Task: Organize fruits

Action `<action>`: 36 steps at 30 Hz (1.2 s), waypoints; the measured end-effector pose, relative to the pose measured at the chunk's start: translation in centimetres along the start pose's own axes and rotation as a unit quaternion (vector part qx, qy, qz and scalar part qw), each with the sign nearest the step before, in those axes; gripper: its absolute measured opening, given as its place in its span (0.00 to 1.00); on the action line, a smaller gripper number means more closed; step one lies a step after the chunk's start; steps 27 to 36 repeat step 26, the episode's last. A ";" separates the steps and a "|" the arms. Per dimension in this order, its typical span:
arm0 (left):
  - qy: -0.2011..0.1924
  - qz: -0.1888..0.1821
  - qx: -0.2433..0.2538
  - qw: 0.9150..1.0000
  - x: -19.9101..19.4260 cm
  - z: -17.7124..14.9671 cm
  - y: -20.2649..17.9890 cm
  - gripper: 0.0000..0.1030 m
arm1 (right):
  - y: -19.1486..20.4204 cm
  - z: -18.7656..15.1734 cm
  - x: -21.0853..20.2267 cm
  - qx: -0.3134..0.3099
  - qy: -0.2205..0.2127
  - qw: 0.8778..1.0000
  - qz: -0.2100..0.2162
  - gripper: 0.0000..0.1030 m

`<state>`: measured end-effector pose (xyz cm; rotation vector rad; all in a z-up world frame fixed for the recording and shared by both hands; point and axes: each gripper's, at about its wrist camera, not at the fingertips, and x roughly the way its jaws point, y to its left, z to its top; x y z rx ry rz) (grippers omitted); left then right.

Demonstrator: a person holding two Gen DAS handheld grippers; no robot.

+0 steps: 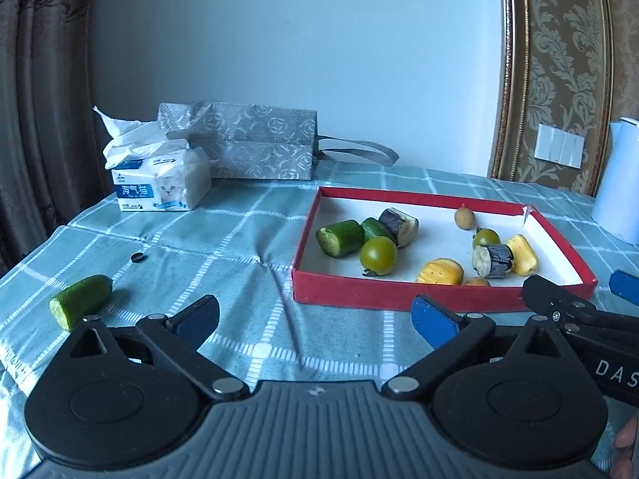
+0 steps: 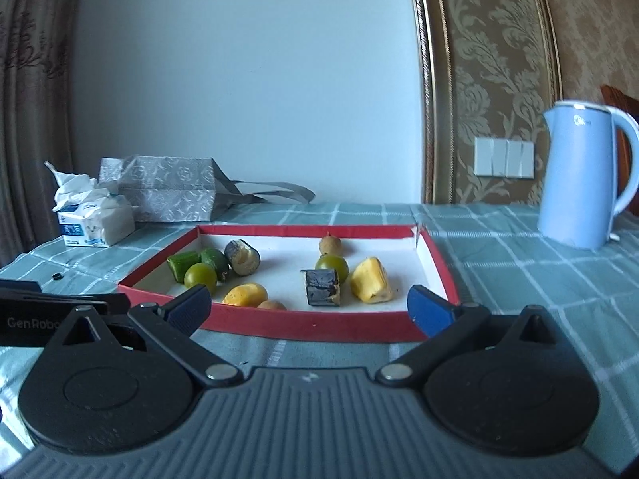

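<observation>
A red tray with a white floor lies on the checked cloth. It holds cucumber pieces, green tomatoes, eggplant pieces, yellow fruit pieces and small brown fruits. One cucumber piece lies on the cloth to the left, outside the tray. My left gripper is open and empty, in front of the tray's left corner. My right gripper is open and empty at the tray's near edge.
A tissue pack and a grey patterned bag stand at the back left. A blue kettle stands at the right. A small black cap lies on the cloth.
</observation>
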<state>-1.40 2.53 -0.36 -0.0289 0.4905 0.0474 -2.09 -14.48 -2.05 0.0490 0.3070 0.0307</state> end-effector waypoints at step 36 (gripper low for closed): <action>-0.018 0.037 0.007 0.999 0.3 -0.7 -0.9 1.00 | 0.8 0.1 0.0 -0.006 -0.004 0.999 -0.048 1.00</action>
